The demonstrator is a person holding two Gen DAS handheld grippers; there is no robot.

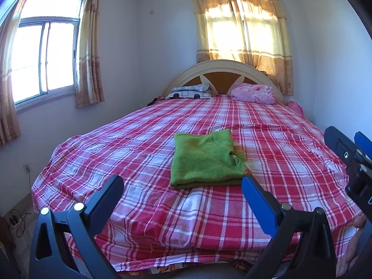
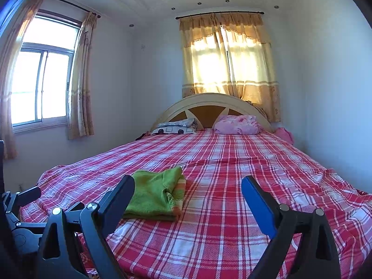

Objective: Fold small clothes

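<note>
A bed in a sunny room

The bed (image 1: 162, 209) has a red checked sheet; two pillows (image 2: 176, 126), maybe, by the headboard (image 1: 220, 66).

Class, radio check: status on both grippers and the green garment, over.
Left gripper open, empty. Right gripper open, empty. Green garment folded on bed, untouched. Nothing in the way.

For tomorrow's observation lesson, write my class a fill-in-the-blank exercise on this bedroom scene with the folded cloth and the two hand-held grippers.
1. The folded cloth is ____ in colour.
2. It lies on a red and white ____ sheet.
3. The left hand-held gripper and the right hand-held gripper both have their jaws ____.
4. The pillow on the right by the headboard is ____.

Missing words: green; checked; open; pink
</note>
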